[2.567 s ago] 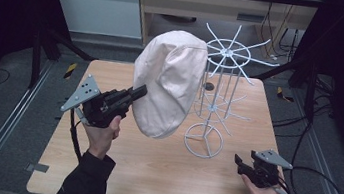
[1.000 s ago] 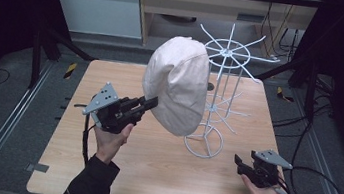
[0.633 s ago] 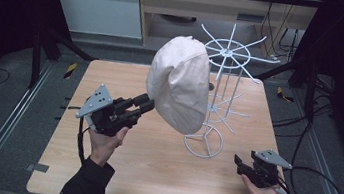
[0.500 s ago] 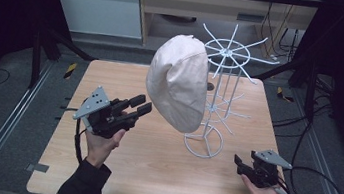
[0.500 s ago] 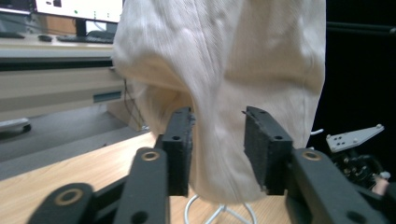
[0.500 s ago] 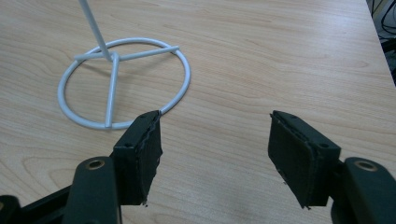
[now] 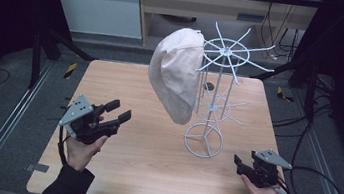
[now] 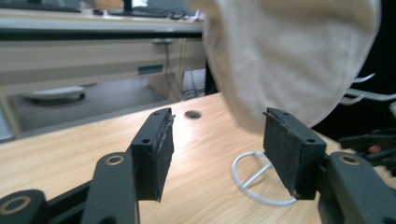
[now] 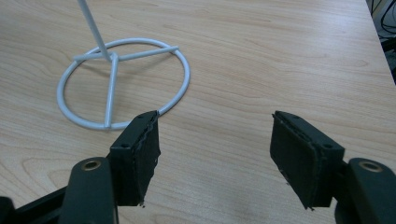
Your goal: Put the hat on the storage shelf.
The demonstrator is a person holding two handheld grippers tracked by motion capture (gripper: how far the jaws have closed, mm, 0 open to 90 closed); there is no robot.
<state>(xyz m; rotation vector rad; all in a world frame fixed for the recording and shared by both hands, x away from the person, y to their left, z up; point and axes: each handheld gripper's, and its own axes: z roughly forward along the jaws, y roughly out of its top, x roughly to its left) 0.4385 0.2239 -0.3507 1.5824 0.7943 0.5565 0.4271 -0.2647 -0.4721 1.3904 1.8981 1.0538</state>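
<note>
A cream fabric cap (image 7: 175, 72) hangs from the top spokes of a white wire rack (image 7: 224, 51) at the middle of the table. My left gripper (image 7: 120, 110) is low over the table, left of the cap and apart from it. Its jaws have just been opening and nothing is between them. In the left gripper view the cap (image 8: 289, 56) hangs beyond the left gripper (image 8: 217, 121). My right gripper (image 7: 238, 162) rests near the front right, pointing at the rack's base ring (image 9: 123, 84). The right gripper (image 9: 215, 121) has also just been opening, over bare wood.
The wooden table (image 7: 151, 165) has a small round hole (image 7: 207, 86) behind the rack. The rack's ring base (image 7: 203, 140) stands right of centre. Dark frame posts and cables flank the table, and a desk stands beyond the far edge.
The left gripper has let go of the cap, opened wide, and drawn back left and down. The cap has settled against the rack. The right hand has stayed put.
</note>
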